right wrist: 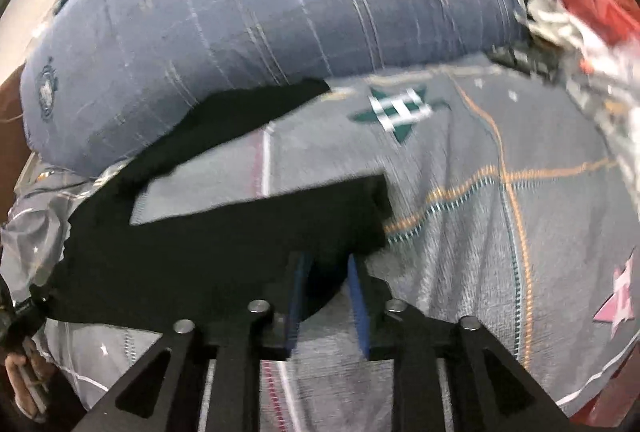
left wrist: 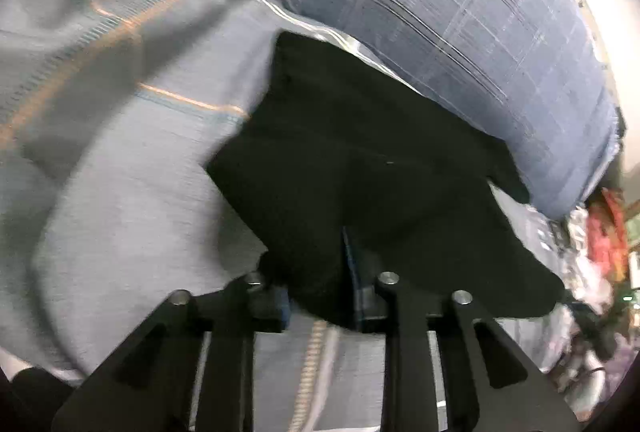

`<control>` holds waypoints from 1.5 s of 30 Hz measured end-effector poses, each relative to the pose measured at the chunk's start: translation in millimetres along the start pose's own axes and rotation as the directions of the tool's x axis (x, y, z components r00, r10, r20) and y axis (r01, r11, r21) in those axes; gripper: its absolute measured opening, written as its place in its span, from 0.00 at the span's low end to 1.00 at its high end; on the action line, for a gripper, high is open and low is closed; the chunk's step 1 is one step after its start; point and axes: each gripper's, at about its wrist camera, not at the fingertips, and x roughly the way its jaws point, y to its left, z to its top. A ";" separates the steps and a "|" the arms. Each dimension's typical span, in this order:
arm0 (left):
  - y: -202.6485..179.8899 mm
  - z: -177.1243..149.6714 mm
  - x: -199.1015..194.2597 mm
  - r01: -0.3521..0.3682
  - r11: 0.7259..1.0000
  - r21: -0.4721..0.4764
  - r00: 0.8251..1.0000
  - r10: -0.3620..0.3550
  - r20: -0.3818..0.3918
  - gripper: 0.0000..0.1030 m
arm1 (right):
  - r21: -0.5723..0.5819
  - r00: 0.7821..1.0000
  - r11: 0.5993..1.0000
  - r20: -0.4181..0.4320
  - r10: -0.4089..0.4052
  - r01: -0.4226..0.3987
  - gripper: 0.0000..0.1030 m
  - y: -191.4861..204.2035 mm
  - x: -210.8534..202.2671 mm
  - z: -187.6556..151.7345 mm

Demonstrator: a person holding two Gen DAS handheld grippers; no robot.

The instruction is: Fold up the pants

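The black pants (left wrist: 360, 160) lie on a grey bedsheet (left wrist: 132, 192), their far edge against a blue checked pillow. My left gripper (left wrist: 320, 272) is shut on a bunched fold of the pants, which hides its fingertips. In the right wrist view the pants (right wrist: 208, 252) spread to the left with one leg (right wrist: 240, 120) running up toward the pillow. My right gripper (right wrist: 326, 284) holds the pants' near edge between its blue-padded fingers (right wrist: 358, 296), jaws a little apart around the cloth.
A large blue checked pillow (left wrist: 460, 32) lies across the far side; it also shows in the right wrist view (right wrist: 260, 12). The grey sheet (right wrist: 500, 192) has orange stitch lines and star patches. A cluttered pile of red and white items (right wrist: 580, 12) sits at the right.
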 end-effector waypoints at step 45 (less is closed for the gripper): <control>-98.0 117.4 66.2 0.071 0.814 0.577 0.996 -0.023 -0.091 0.51 | -0.572 0.911 0.716 -0.168 0.376 -0.401 0.61 223.6 104.0 106.9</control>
